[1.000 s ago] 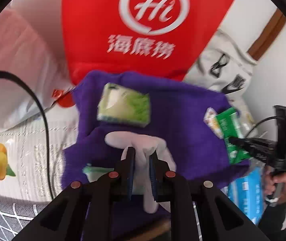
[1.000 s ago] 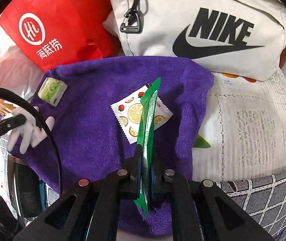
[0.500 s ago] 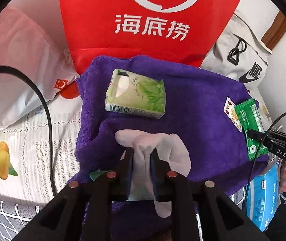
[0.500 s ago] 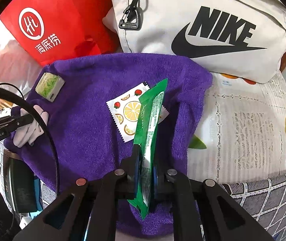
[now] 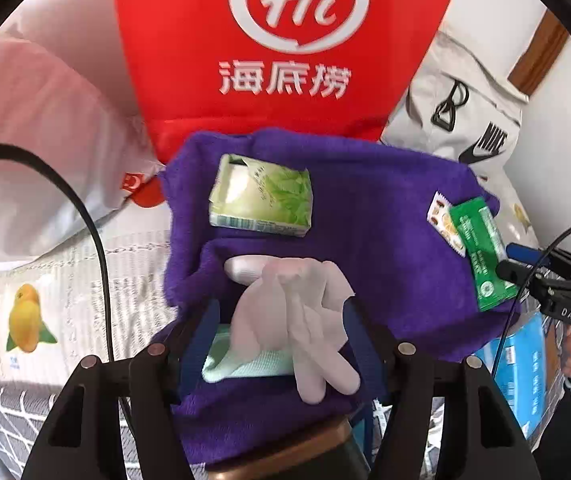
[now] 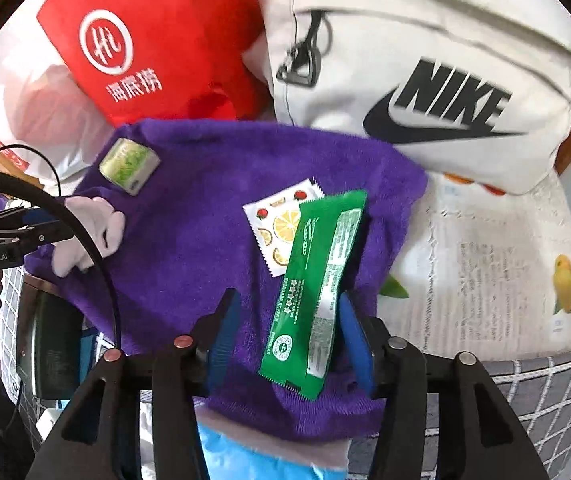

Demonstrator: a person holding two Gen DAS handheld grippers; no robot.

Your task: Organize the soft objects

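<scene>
Green packet (image 6: 315, 288) flat on purple towel (image 6: 189, 240), long axis along right gripper (image 6: 289, 334).

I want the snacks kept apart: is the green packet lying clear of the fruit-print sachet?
No, the green packet overlaps one edge of the fruit-print sachet on the purple towel.

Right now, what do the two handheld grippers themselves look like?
Both are black, angular plastic frames with round metal rivets at the finger pivots and blue pads inside the fingers. The left gripper trails a black cable, and reads "GenRobot.AI" in the right wrist view. The right gripper shows "DAS" lettering in the left wrist view.
</scene>
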